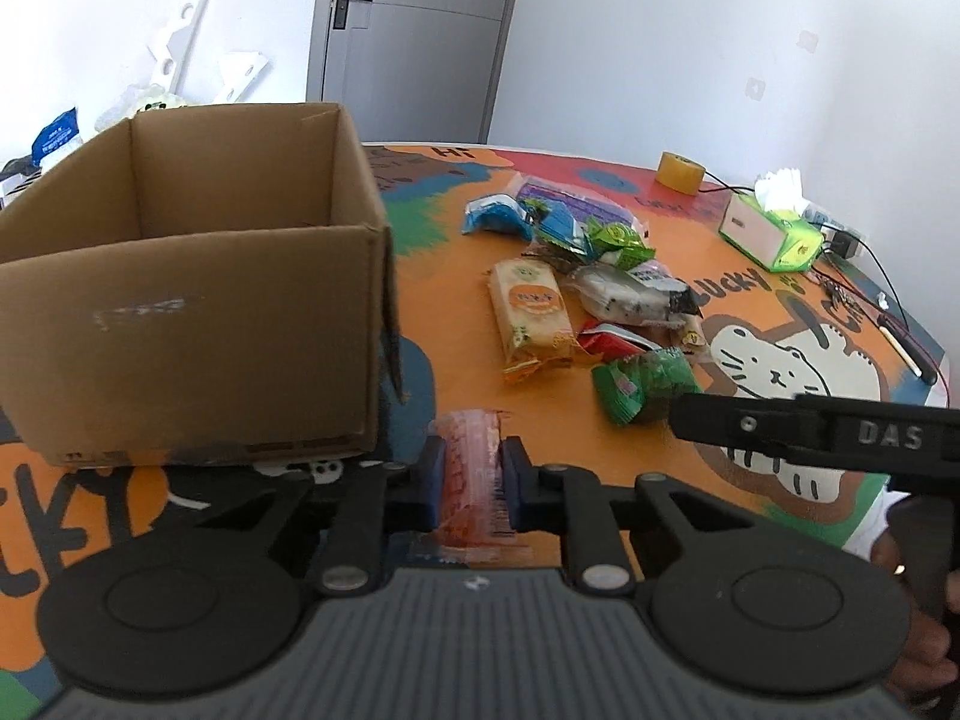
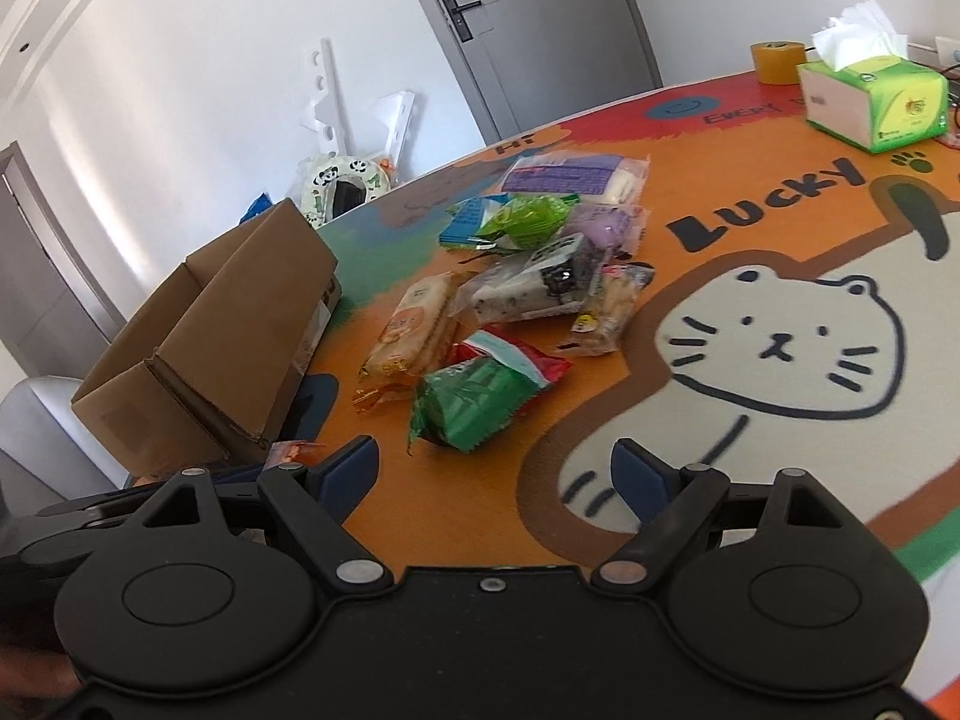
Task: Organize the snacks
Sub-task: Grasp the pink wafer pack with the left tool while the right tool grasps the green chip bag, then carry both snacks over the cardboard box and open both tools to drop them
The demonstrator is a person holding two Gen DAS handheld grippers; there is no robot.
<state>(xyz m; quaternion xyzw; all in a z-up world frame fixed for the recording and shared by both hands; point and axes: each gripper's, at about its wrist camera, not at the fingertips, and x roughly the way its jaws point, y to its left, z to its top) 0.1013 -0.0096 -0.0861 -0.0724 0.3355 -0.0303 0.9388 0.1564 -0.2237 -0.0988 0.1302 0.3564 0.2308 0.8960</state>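
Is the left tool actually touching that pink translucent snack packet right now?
Touching. The left wrist view shows the left tool shut on the pink translucent snack packet, with both blue pads pressed against its sides, no gap showing.

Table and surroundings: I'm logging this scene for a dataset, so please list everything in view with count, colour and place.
Cardboard box: 1, brown, open, left on table.
Pink snack packet: 1, pink-red, between left gripper's pads.
Snack pile: about ten packets, mixed colours, table centre.
Green packet: 1, green, nearest edge of pile.
Orange cracker packet: 1, orange-cream, pile's box side.
Tape roll: 1, yellow-brown, far table edge.
Tissue box: 1, green-white, far right.
Tablecloth: 1, orange, cat print.
Door: 1, grey, behind table.
Left gripper: closed on pink packet.
Right gripper: open, empty, facing green packet.
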